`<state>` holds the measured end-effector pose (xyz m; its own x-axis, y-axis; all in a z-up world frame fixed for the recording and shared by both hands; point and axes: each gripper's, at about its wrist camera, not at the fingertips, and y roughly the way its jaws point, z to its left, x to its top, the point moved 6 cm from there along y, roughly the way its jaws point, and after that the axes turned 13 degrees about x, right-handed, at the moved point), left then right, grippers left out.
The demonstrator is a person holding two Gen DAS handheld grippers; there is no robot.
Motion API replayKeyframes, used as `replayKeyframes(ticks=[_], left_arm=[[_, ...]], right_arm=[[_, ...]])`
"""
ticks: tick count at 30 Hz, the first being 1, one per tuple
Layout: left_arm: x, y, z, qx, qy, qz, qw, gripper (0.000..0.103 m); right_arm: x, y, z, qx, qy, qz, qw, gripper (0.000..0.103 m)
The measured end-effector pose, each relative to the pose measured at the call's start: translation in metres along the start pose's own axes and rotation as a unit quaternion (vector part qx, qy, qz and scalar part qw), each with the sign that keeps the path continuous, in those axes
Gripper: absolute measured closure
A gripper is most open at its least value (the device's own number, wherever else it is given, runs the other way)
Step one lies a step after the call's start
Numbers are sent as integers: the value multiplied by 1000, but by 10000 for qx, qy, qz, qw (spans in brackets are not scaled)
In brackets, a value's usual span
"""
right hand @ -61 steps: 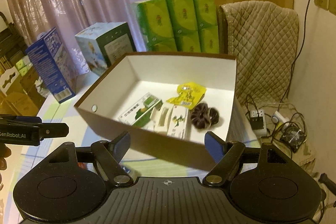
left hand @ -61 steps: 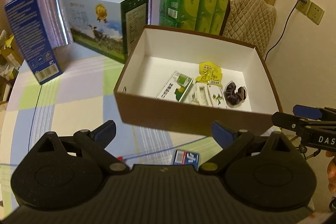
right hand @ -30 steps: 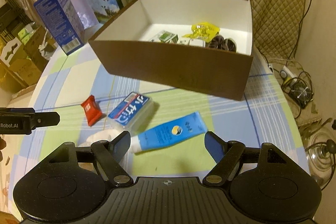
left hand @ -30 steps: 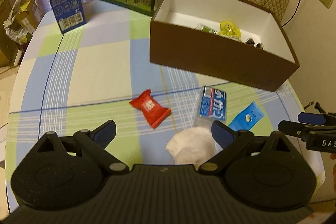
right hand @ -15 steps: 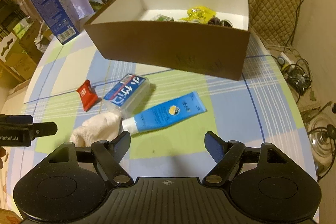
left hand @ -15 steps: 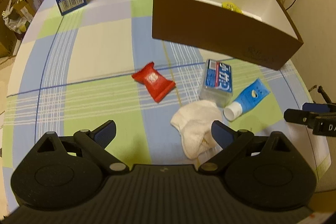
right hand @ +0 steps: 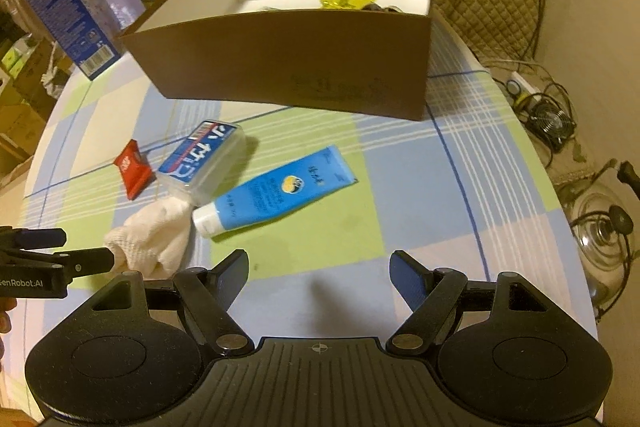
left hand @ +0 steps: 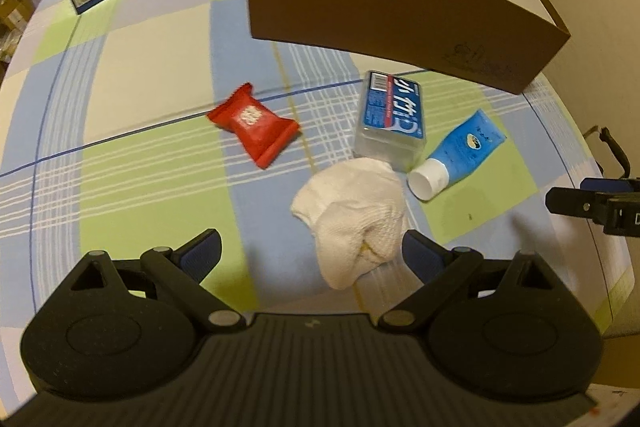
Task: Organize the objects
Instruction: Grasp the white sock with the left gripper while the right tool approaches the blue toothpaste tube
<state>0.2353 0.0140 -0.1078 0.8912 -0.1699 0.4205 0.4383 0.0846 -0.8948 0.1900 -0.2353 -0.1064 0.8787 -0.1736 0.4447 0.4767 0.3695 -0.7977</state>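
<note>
**Sock lined up for the left gripper**

Left gripper (left hand: 310, 247) hangs with jaws spread, empty, around the white sock (left hand: 352, 215). Right gripper (right hand: 318, 269) is spread too, short of the blue tube (right hand: 276, 193). Both items lie just before the brown box (right hand: 288, 67), awaiting loading.

The tablecloth (left hand: 160, 155) looks like smooth printed cloth. The white sock (left hand: 354, 213) is rough knit fabric. The red packet (left hand: 254, 123) is glossy foil-like wrap, the blue tube (right hand: 276, 193) smooth plastic, and the brown box (right hand: 288, 67) matt cardboard.
</note>
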Motion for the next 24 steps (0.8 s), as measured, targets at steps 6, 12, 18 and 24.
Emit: replayKeyframes(ticks=[6,12,18,24], left_arm=[[7,15,-19,-78,255,62,9996,8],[14,29,-29,-66,429,136,9990,8],[21,45,-36,3,539,198,9983,13],[18,53,-35,-69,487,247,9985,24]], right_arm=[[-2,-3,-13,-100,173,-14,9998,28],[-4,-6,-27,-238,368,-50,9990,28],[-4,-6,-34,-291,486,-68,9984,28],[-2,-1,-33,-264,494,-44,9984,28]])
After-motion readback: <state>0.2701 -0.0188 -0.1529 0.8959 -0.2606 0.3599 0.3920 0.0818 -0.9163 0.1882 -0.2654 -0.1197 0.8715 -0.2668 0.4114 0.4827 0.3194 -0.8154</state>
